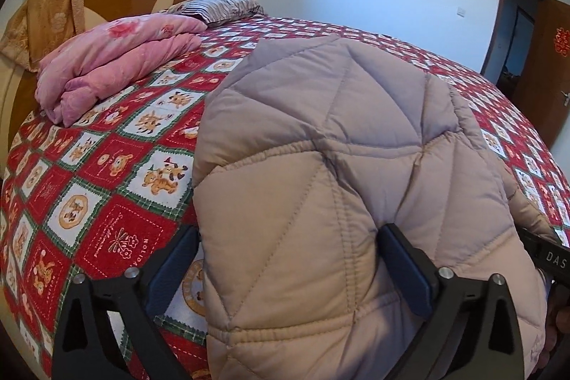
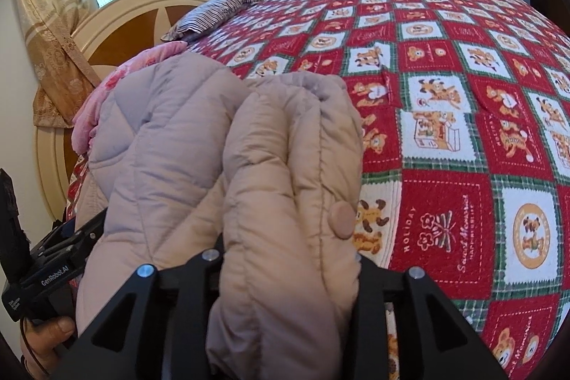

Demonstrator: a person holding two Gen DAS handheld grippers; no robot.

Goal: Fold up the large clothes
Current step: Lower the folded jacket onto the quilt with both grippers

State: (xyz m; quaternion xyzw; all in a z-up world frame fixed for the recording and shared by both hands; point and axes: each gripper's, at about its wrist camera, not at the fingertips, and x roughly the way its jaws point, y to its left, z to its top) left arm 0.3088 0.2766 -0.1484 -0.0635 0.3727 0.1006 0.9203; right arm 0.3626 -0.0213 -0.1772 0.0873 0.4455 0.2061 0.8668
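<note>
Two grippers clamping jacket (image 1: 320, 166), bedspread (image 2: 463, 95) beyond

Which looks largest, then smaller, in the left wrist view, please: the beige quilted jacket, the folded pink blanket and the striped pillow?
1. Beige quilted jacket: fills most of the frame, though it sits nearest the camera.
2. Folded pink blanket.
3. Striped pillow: smallest, but farthest away, so its real size is unsure.

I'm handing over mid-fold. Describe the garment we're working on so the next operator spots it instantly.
Start from the bed with the red bear-print patchwork bedspread. On its near side is the beige quilted puffer jacket, gripped by the left gripper and the right gripper. Unlike the folded pink quilt near the headboard, it is plain with diamond stitching.
</note>
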